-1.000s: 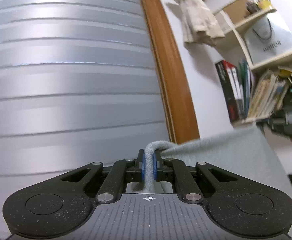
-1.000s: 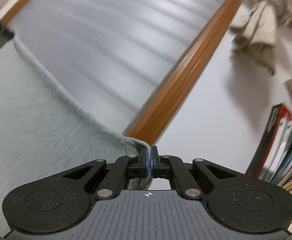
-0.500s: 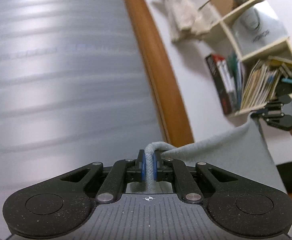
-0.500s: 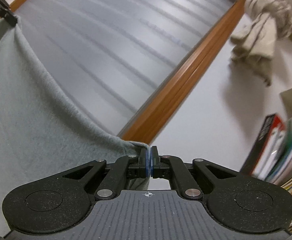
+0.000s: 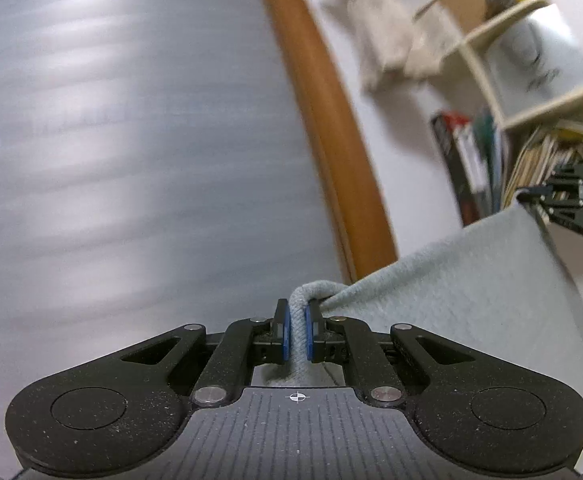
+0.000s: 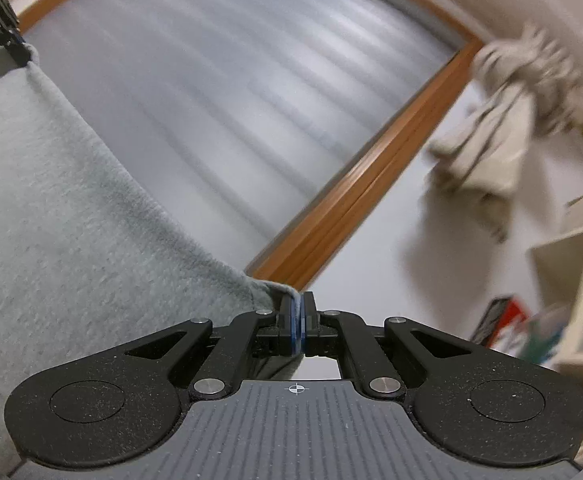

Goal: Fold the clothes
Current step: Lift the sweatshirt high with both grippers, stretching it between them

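Observation:
A pale grey-green knitted garment (image 5: 463, 292) hangs in the air, stretched between both grippers. My left gripper (image 5: 298, 334) is shut on a thick rolled hem at one corner of it. The cloth runs off to the right, where the right gripper (image 5: 531, 196) pinches the far corner. In the right wrist view the right gripper (image 6: 298, 320) is shut on a thin edge of the same garment (image 6: 63, 240). Its hem climbs to the upper left, where the left gripper (image 6: 21, 54) grips it. The garment's lower part is out of view.
A ribbed grey panel (image 5: 131, 140) framed in orange wood (image 5: 331, 128) fills the background. A beige cloth (image 6: 503, 132) hangs on the white wall. Cream shelves (image 5: 531, 92) with books (image 5: 471, 160) and a white bag stand at the right.
Both grippers have risen with the garment, so the shelves and hanging cloth sit lower and further right in the views. More of the cloth's top edge shows, pulled taut between the grips.

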